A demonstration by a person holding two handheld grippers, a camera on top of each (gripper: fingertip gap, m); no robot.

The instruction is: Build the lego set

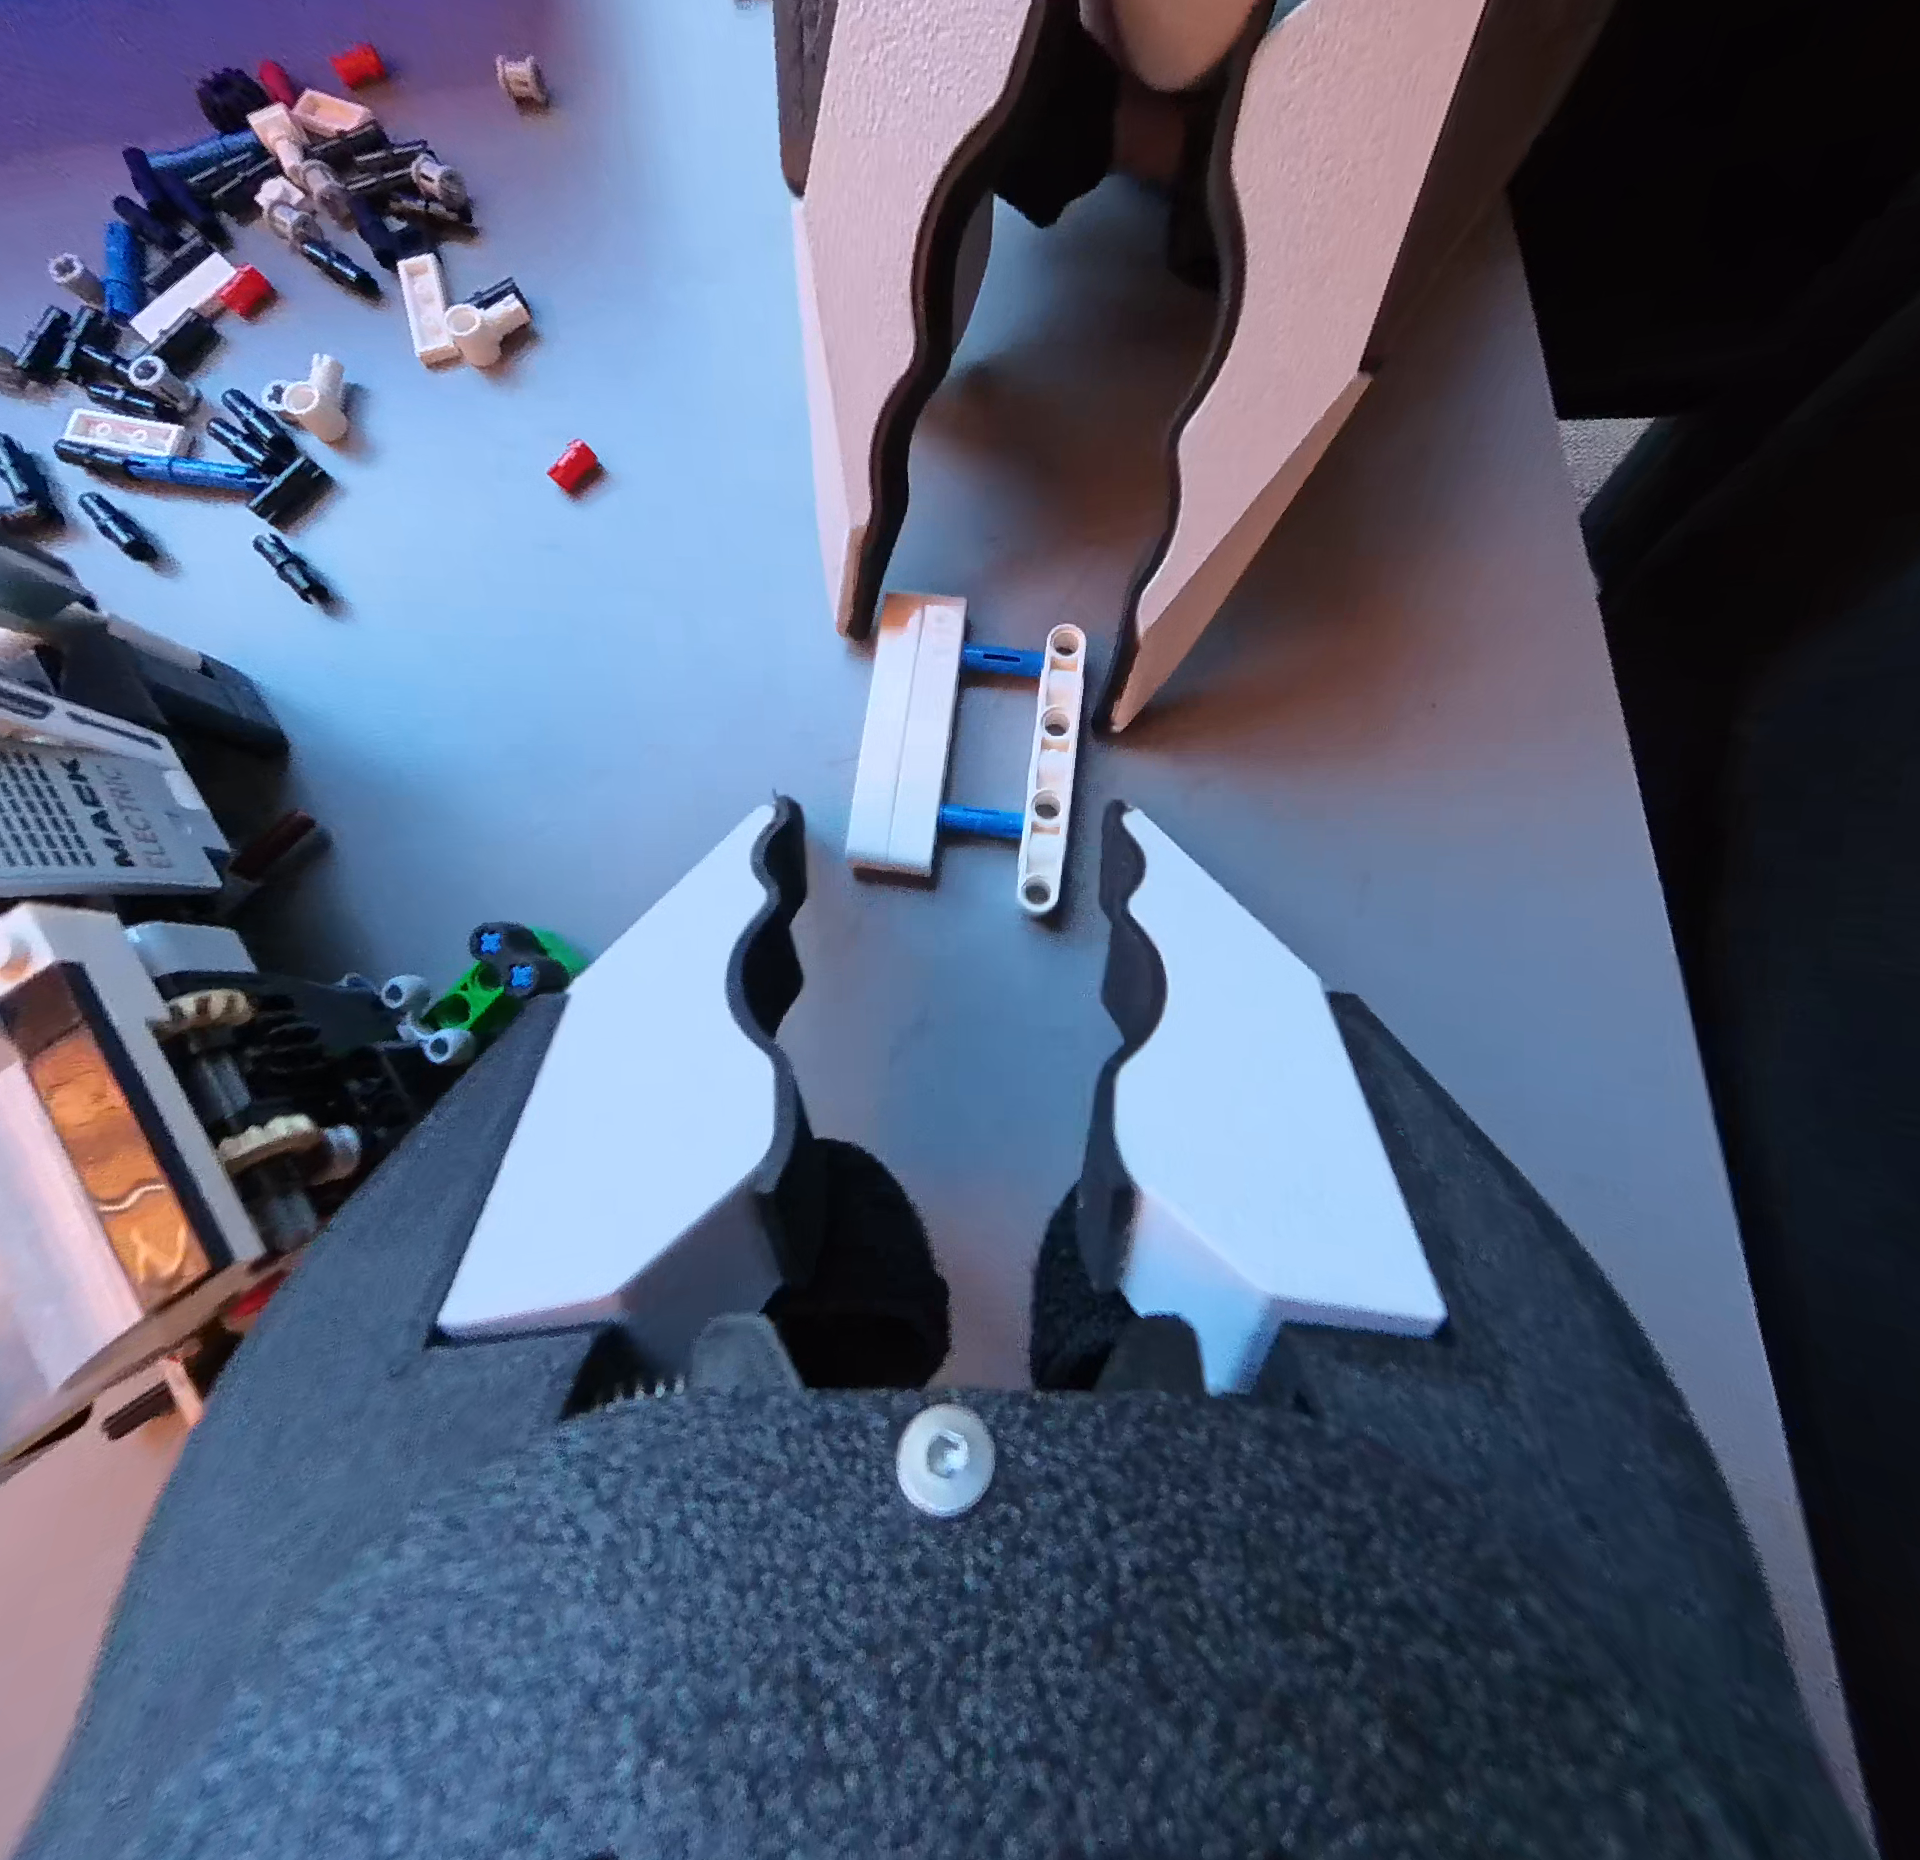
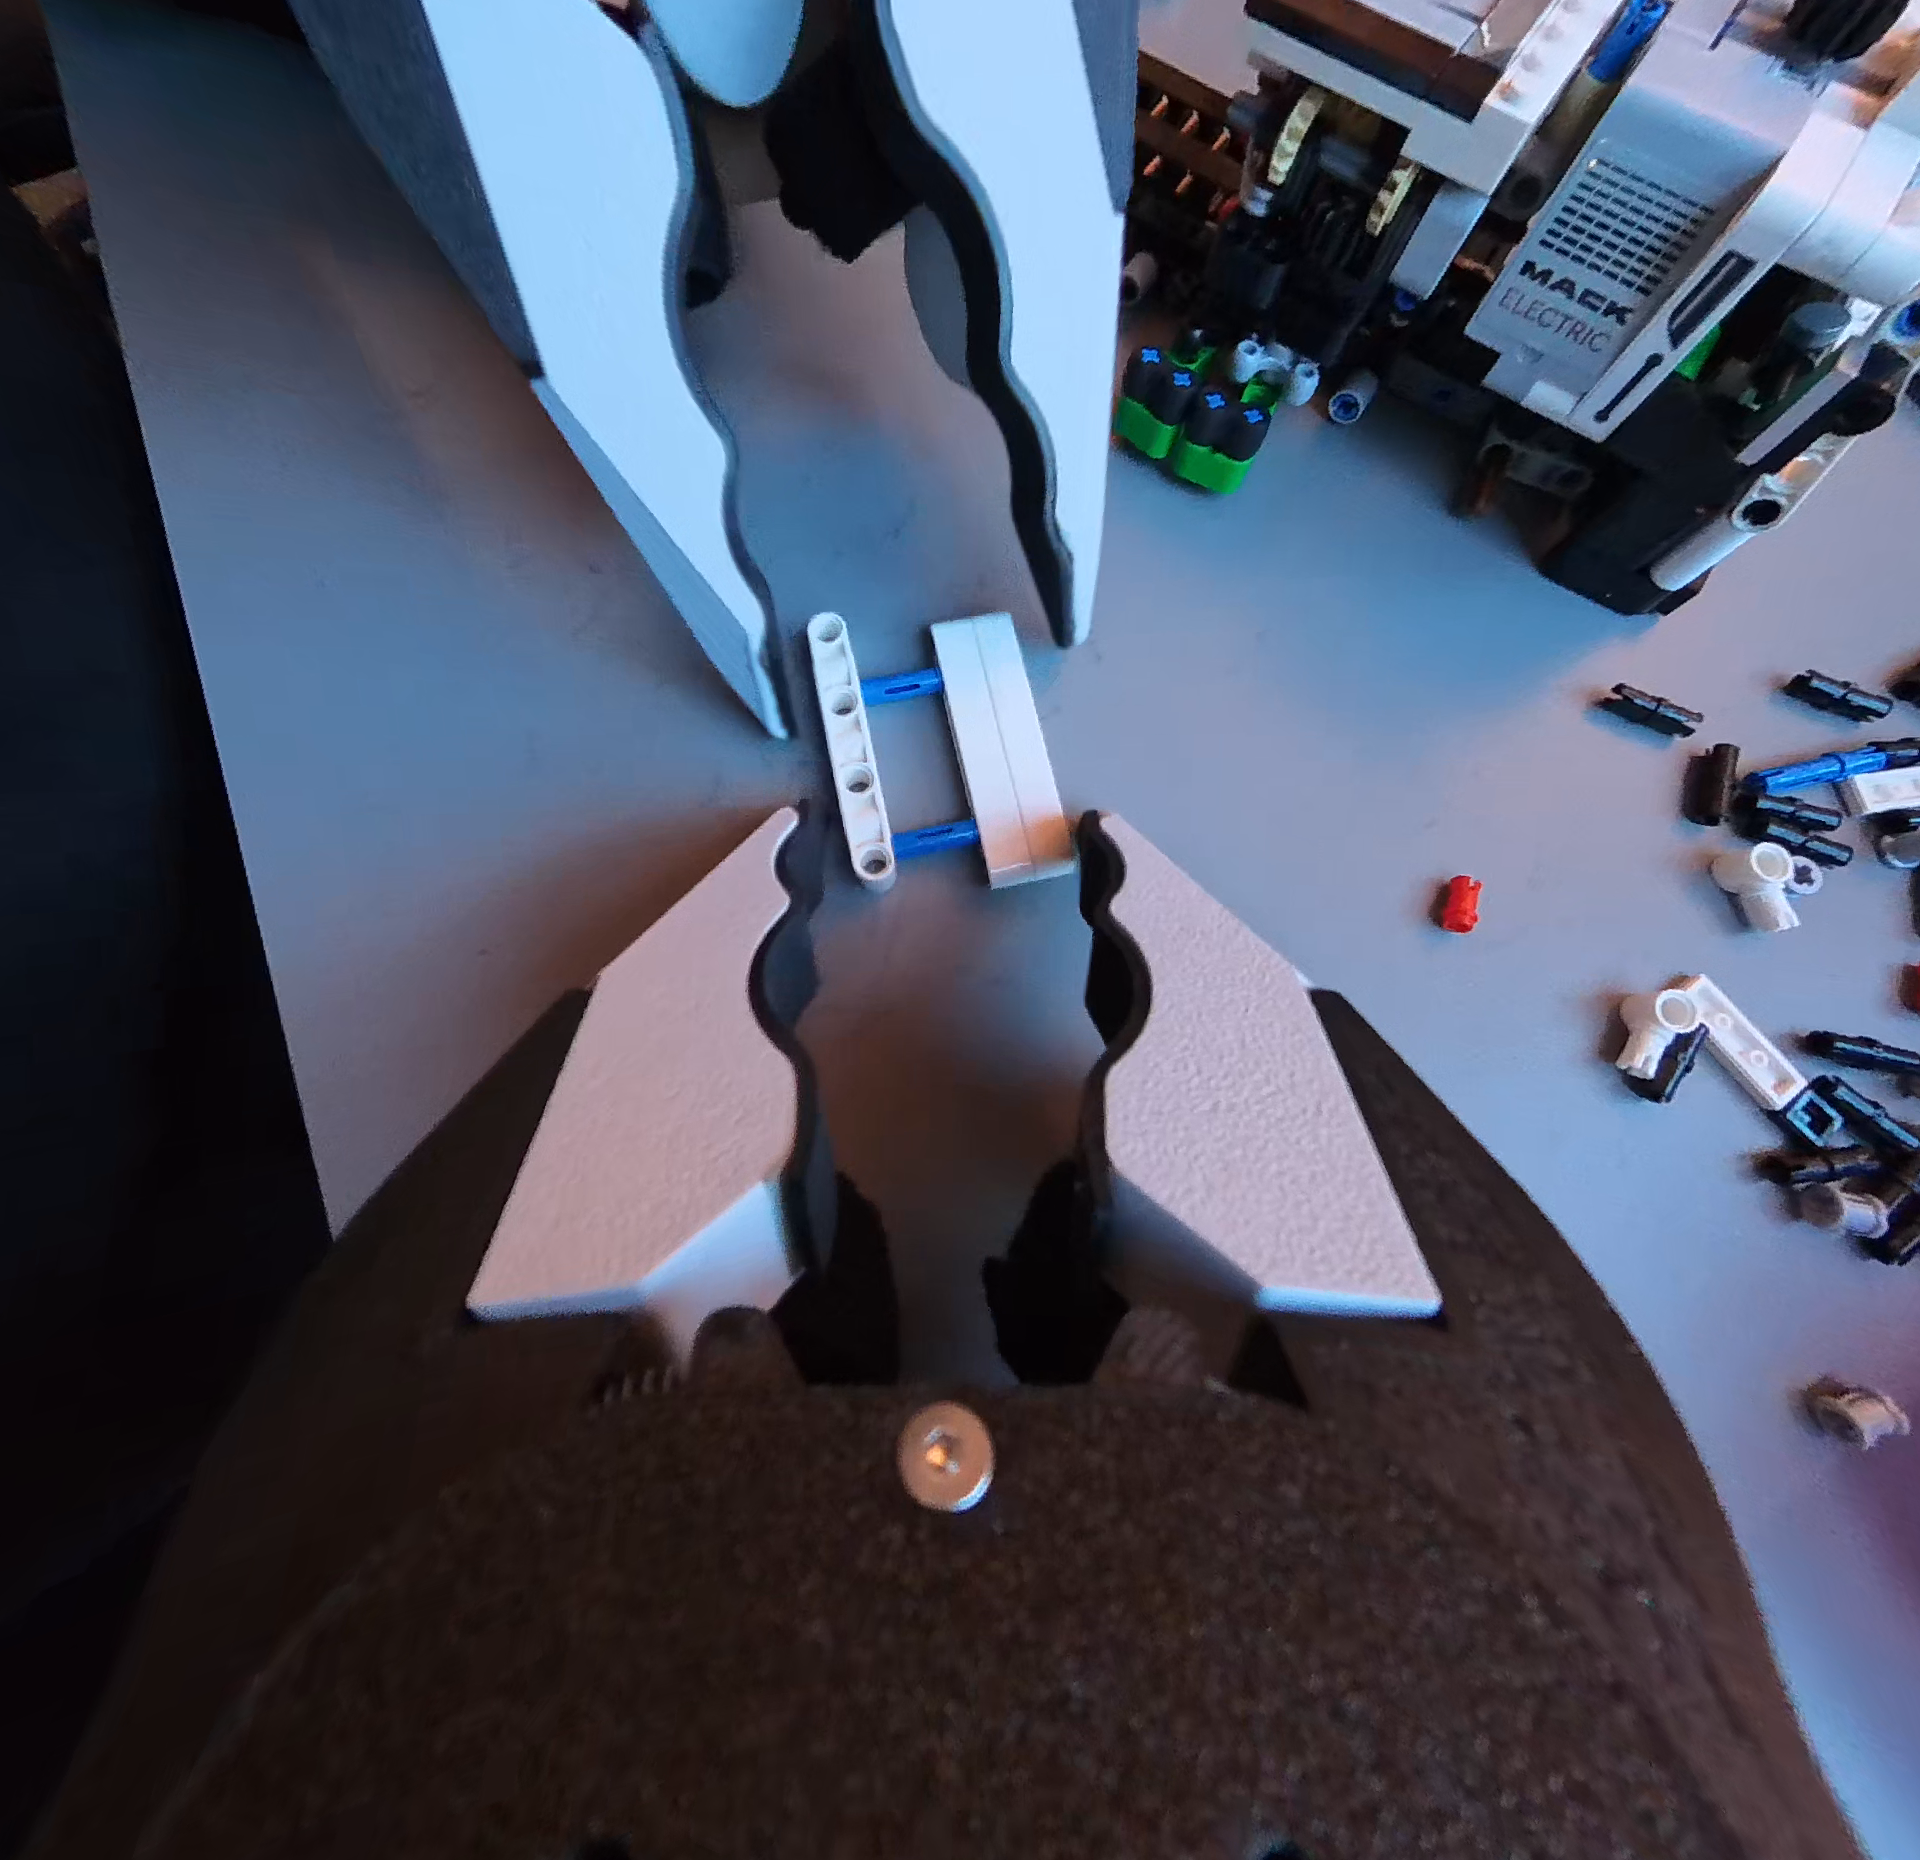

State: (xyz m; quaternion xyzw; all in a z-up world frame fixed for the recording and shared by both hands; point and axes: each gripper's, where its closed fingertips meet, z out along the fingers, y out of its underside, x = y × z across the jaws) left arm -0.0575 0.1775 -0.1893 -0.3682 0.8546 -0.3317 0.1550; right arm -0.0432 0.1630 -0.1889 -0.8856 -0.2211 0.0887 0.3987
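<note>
A small assembly lies flat on the grey table: a white block (image 1: 902, 740), two blue pins (image 1: 997, 657) and a thin white beam with holes (image 1: 1051, 766). It also shows in the right wrist view, with the block (image 2: 1003, 750) on the right and the beam (image 2: 852, 761) on the left. My left gripper (image 1: 951, 823) is open and empty, its tips at the near end of the assembly. My right gripper (image 2: 940, 823) is open and empty at the opposite end, one tip close against the block's corner. Each gripper shows across from the other, the right (image 1: 987, 667) and the left (image 2: 920, 672).
A pile of loose black, white, blue and red pieces (image 1: 239, 283) (image 2: 1818, 1083) lies to one side. A single red piece (image 1: 575, 465) (image 2: 1458, 903) lies apart. A partly built white truck (image 2: 1610, 252) (image 1: 94, 1083) and a green-and-black sub-assembly (image 2: 1195, 418) stand nearby. The table edge (image 1: 1662, 875) runs close by.
</note>
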